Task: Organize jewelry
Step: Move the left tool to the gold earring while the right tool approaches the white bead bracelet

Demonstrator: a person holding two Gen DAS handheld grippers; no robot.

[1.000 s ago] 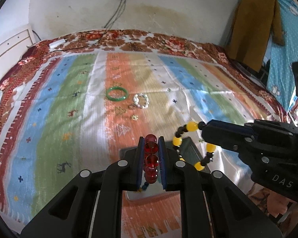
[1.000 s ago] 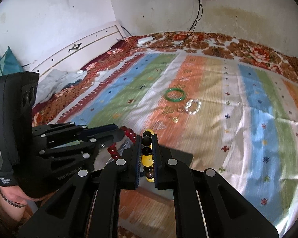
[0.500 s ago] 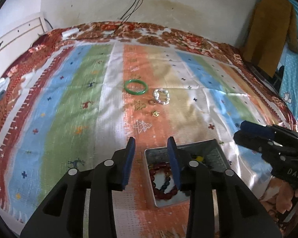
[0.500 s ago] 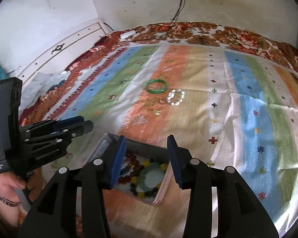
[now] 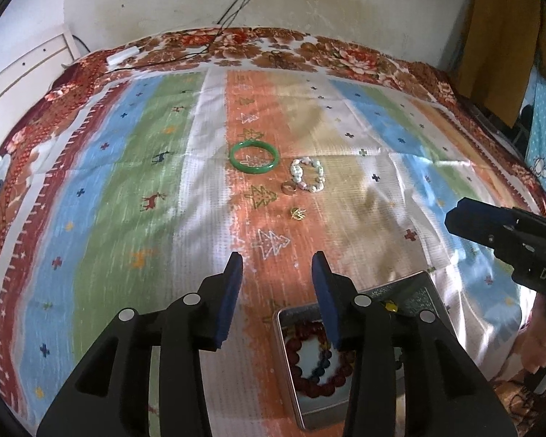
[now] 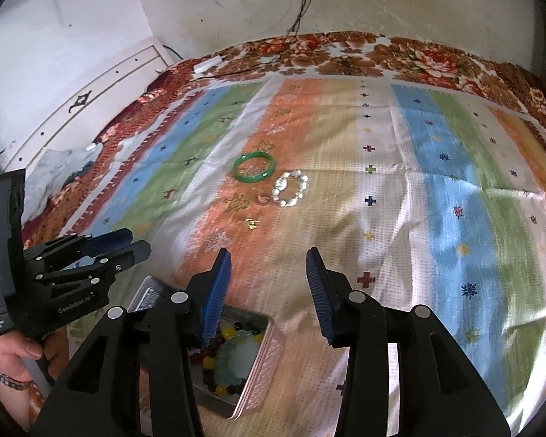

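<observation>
Above the striped bedspread (image 5: pixel 185 182), left tool (image 5: pixel 277 266) and right tool (image 6: pixel 269 263) both spread and empty, tin (image 6: pixel 262 357) of bracelets beneath.

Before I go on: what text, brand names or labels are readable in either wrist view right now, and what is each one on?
"DAS": white letters on the body of the right tongs, cut off at the frame edge, left wrist view.
"GenRobot.AI": my best reading of the small white print on the left tongs, right wrist view.
White sticker at the base of that handle: too small to read.
The metal tin shows an embossed pattern only, no words.
</observation>
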